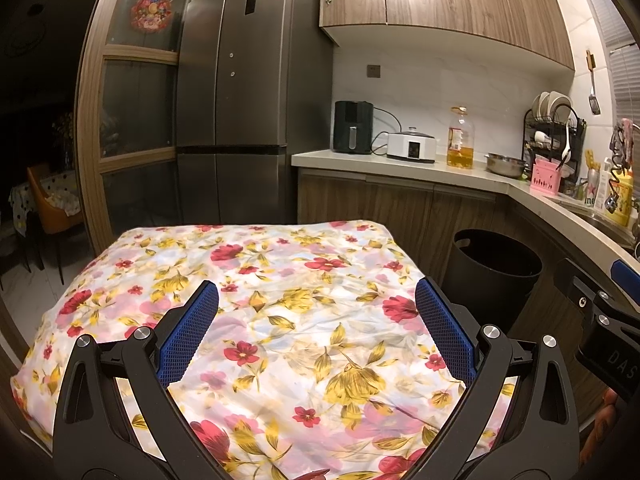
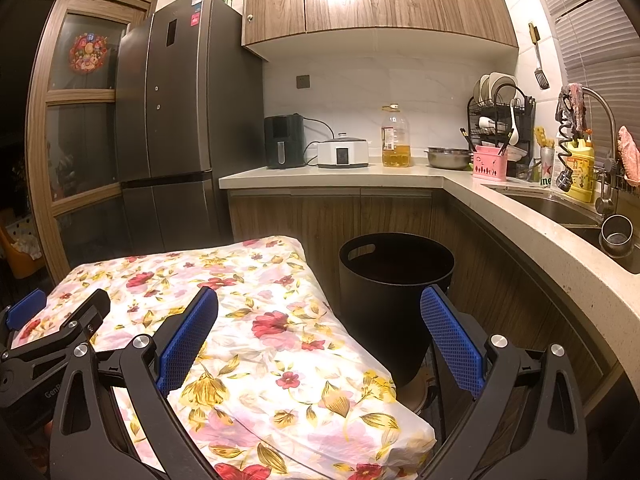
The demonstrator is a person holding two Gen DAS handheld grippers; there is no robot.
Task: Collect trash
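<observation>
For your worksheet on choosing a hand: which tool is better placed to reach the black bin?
Probably the right tool: the black bin stands just ahead of it, beside the floral cloth. The left tool faces the cloth.

The left wrist view looks forward between its spread blue fingers from close above the flowered tablecloth, facing the refrigerator and the counter beyond the fingertips. The right wrist view faces the same way from further right, so the cloth's edge runs between its fingers and the black bin stands just past them. Both share the cloth, bin, refrigerator, counter and dish rack, and each catches the other gripper at its frame edge.
</observation>
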